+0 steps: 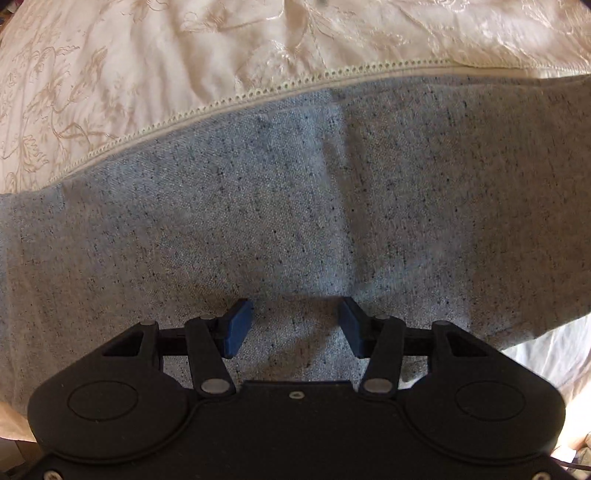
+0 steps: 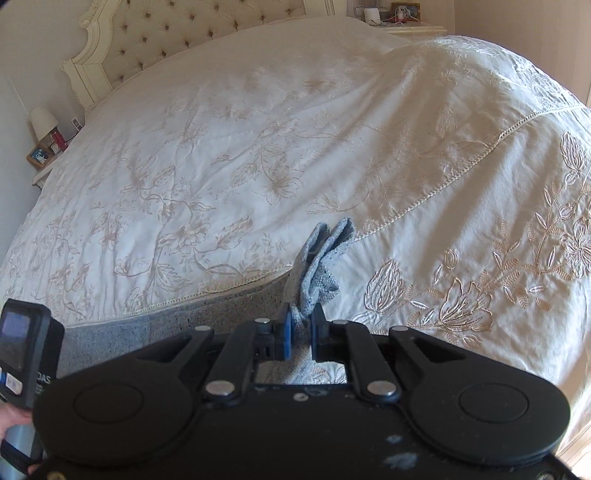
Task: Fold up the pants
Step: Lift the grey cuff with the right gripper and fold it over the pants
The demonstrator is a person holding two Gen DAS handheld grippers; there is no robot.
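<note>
The grey speckled pants (image 1: 295,206) lie flat across the cream embroidered bedspread (image 1: 110,74) and fill most of the left wrist view. My left gripper (image 1: 295,321) hovers just above them with its blue pads (image 1: 236,325) wide apart and nothing between them. In the right wrist view my right gripper (image 2: 300,328) is shut on a bunched end of the pants (image 2: 317,266), which sticks up past the fingers. The rest of the pants (image 2: 166,325) stretches off to the left along the bed's near edge.
The bedspread (image 2: 258,147) covers a large bed with a tufted headboard (image 2: 166,33). A nightstand with a lamp (image 2: 44,125) stands at far left, another nightstand (image 2: 402,18) at the far right. The other gripper's camera (image 2: 26,354) shows at lower left.
</note>
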